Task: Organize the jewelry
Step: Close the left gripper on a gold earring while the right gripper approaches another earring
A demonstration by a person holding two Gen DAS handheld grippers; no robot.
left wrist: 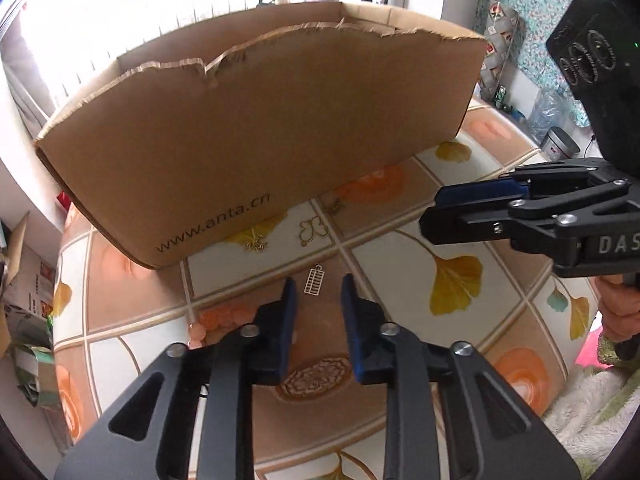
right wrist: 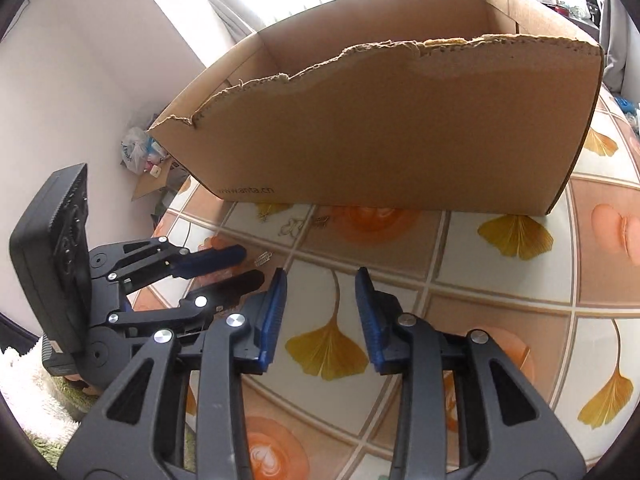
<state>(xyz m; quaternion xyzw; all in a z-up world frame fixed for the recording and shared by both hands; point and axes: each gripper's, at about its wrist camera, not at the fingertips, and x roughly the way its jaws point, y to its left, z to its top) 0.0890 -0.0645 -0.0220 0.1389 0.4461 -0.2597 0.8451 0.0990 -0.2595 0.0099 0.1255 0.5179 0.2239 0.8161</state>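
Left gripper [left wrist: 318, 294]: released, jaws apart, empty, low over the worktop [left wrist: 400, 264].
Abacus charm [left wrist: 315, 281]: flat on the worktop, just ahead of the fingertips, roughly centred in the gap.
Other charms: butterfly pendant [left wrist: 311, 231] and script pendant [left wrist: 256, 245] farther ahead, near the cardboard box [left wrist: 256, 140].
Right gripper [right wrist: 320, 292]: released, empty, off to the right of the left one.
Advice: lower squarely, straddle the charm's narrow sides, clench gently; thin metal likely slips.
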